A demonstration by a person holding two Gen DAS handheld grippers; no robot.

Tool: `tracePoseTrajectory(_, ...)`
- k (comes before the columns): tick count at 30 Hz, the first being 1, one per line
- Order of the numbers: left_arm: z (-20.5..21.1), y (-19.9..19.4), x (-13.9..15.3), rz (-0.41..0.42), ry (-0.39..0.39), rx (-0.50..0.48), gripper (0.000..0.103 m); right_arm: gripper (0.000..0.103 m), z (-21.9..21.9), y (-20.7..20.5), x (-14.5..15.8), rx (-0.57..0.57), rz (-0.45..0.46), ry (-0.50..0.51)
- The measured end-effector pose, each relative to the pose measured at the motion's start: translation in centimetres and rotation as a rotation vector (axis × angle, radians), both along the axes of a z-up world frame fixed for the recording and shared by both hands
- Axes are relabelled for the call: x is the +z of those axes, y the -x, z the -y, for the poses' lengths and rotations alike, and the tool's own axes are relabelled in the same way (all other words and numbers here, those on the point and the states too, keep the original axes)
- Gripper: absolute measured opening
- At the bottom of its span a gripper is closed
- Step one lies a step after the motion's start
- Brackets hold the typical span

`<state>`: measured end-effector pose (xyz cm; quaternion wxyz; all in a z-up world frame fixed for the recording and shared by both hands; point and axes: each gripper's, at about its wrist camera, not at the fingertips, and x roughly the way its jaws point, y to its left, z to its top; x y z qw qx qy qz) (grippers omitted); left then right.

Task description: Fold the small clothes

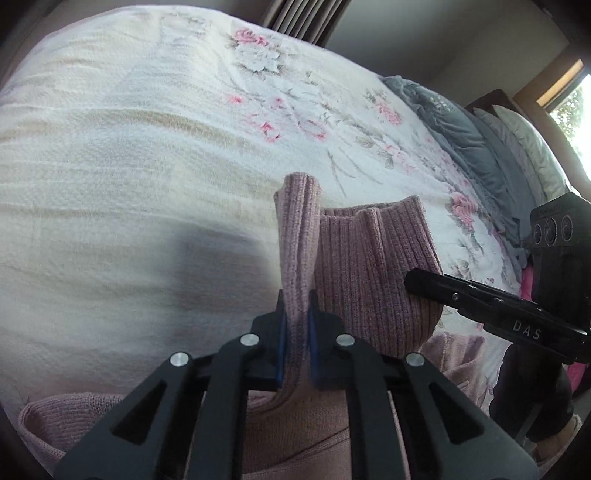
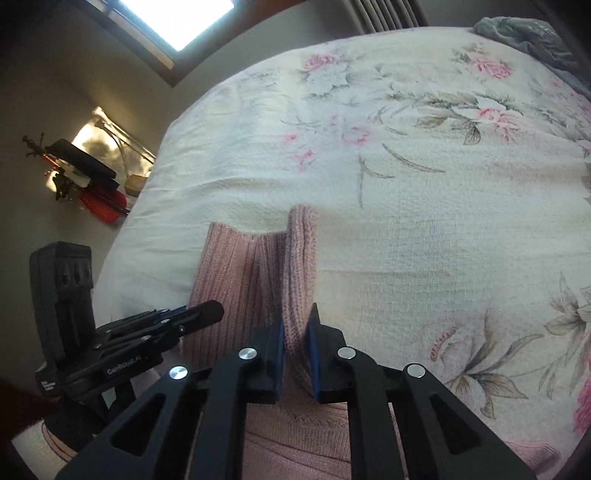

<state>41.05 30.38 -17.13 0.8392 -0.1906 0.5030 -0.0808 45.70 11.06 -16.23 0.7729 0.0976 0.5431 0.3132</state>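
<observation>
two handheld grippers lift a pink ribbed knit (image 1: pixel 369 266) above a bed, its lower part trailing down toward the cameras. the left gripper (image 1: pixel 296 332) is clenched on a bunched fold of the knit, blue pads pressing the cloth from both sides, the fold rising upright past the fingertips. the right gripper (image 2: pixel 297 343) likewise grasps a second fold of the same garment between its blue pads. in the left wrist view the right gripper (image 1: pixel 436 286) reaches in from the right edge, its black tip touching the knit's side; in the right wrist view the left gripper (image 2: pixel 207 314) enters from the left, its tip against the cloth. the two gripped folds stand just beside each other, with a wider ribbed panel hanging between them. beneath lies a cream bedspread (image 1: pixel 129 147) printed with pink roses and grey leaves. grey pillows (image 1: pixel 461 129) are stacked at the far end of the bed. a window (image 2: pixel 184 18) glows bright on the wall.
</observation>
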Motion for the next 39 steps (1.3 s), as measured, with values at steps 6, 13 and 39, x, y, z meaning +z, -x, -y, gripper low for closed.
tracePoseTrajectory(6, 0.5, 6.6, 2.5, 0.144, 0.020, -0.088, 0.009, 0.011, 1.9, 6.4, 2.4, 0.087, 0.107, -0.026)
tracePoseTrajectory(13, 0.8, 14.7, -0.3, 0.088, -0.030, -0.163, 0.017, 0.027, 3.2, 14.4, 0.0, 0.210, 0.100, 0.119)
tracePoseTrajectory(39, -1.4, 7.8, -2.1, -0.062, 0.029, 0.062, 0.007, 0.011, 4.2, 8.0, -6.1, -0.103, -0.164, 0.012)
